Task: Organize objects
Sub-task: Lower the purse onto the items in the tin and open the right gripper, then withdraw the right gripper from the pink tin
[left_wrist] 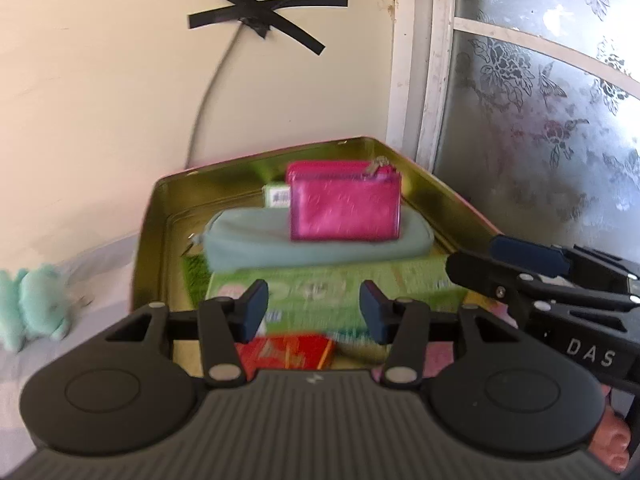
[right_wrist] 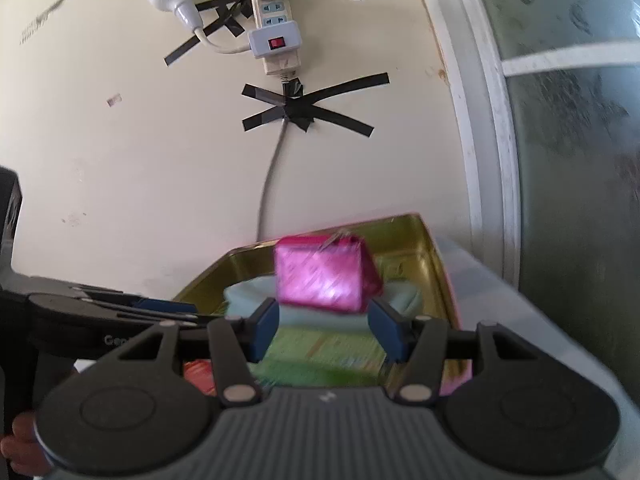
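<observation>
A gold tin box [left_wrist: 154, 216] holds a stack. A pink wallet [left_wrist: 344, 206] lies on a pale blue pouch [left_wrist: 256, 246], which lies on a green box [left_wrist: 328, 284]. A red packet [left_wrist: 288, 352] lies at the tin's near end. My left gripper [left_wrist: 314, 312] is open and empty, just above the near end of the tin. My right gripper [right_wrist: 324, 330] is open and empty, close before the pink wallet [right_wrist: 324, 276] and the blue pouch [right_wrist: 404, 300]. It also shows in the left wrist view [left_wrist: 520, 268] at the tin's right wall.
A mint plush toy [left_wrist: 28, 308] lies on the grey surface left of the tin. A cream wall with a taped cable [right_wrist: 276, 168] and a power strip [right_wrist: 276, 20] stands behind. A frosted patterned window [left_wrist: 540, 100] is to the right.
</observation>
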Available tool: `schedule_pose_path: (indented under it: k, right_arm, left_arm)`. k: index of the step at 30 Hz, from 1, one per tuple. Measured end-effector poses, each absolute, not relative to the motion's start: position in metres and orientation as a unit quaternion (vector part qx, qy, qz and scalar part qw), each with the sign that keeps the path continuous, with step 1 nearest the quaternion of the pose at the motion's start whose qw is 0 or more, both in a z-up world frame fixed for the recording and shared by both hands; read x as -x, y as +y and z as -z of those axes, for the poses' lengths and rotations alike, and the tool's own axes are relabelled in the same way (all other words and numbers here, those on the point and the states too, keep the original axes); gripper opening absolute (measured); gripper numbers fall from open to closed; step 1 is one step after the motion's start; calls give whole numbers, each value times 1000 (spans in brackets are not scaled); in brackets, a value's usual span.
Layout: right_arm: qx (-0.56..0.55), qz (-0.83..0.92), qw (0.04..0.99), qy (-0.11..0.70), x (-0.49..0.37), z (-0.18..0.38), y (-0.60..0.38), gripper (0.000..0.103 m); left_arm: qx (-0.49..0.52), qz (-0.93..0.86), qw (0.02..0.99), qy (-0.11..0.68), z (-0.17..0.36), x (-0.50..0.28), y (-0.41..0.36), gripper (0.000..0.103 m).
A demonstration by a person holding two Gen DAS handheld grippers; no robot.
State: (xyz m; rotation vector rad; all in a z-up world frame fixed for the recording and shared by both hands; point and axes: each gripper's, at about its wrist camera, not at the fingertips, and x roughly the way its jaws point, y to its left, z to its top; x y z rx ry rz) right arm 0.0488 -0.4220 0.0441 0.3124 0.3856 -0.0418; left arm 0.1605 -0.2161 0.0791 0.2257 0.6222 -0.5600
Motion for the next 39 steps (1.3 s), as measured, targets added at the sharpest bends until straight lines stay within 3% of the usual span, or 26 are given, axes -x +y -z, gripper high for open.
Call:
schedule_pose_path:
  k: [9, 14, 28, 39]
  right_arm:
    - [-188, 24, 960, 205, -2, -26, -392, 53]
    - [-183, 6, 950, 253, -3, -6, -364, 53]
    - [-127, -64, 933, 330, -40, 19, -266, 53]
    - [-72, -66, 939, 329, -55, 23, -214, 56]
  left_arm:
    - [-113, 237, 919, 294, -70, -117, -175, 54]
    - [-118, 205, 925, 299, -60, -108, -143, 55]
    - [-96, 101, 933, 331, -26, -129, -31, 55]
    - [-84, 44, 935, 343, -2, -149, 32, 56]
